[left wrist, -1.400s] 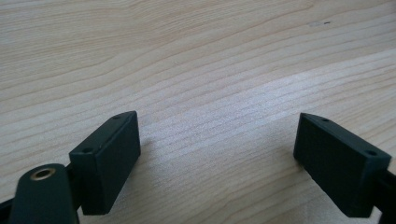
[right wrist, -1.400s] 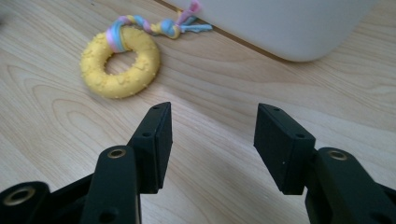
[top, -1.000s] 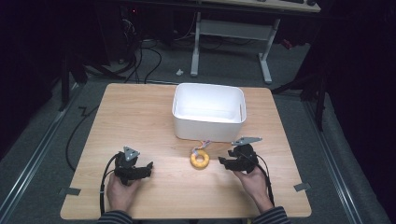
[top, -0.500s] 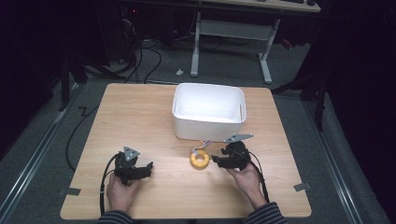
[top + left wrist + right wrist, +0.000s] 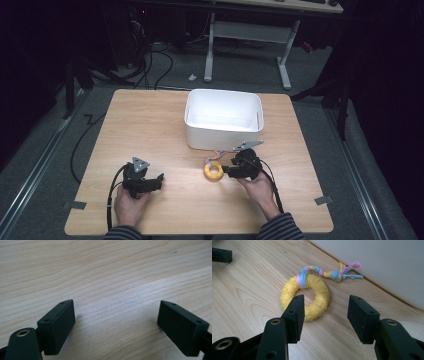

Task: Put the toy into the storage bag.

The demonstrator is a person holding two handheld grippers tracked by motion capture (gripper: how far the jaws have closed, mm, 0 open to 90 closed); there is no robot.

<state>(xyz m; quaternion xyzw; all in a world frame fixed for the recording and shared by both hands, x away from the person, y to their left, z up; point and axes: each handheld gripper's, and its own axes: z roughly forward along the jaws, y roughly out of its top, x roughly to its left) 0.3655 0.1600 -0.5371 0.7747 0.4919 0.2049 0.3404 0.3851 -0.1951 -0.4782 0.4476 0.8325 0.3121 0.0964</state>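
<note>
A yellow rubber ring toy (image 5: 214,171) with a pink, blue and yellow braided rope tail (image 5: 329,272) lies on the wooden table (image 5: 150,125), just in front of a white bin (image 5: 222,135). My right gripper (image 5: 226,170) points left at the ring. In the right gripper view its jaws (image 5: 326,300) stand apart and have just been closing. The ring's near right side (image 5: 322,297) reaches into the gap, and no pad presses on it. My left gripper (image 5: 159,179) rests at the front left, open over bare wood (image 5: 116,312).
The white bin's wall (image 5: 387,265) rises close behind the ring, and the rope's end touches it. A grey floor with cables and a desk frame (image 5: 250,35) surrounds the table. Tape marks sit by the front corners.
My right gripper has slid left towards the ring until its jaw tips reach the ring. The left gripper and the ring have stayed put.
</note>
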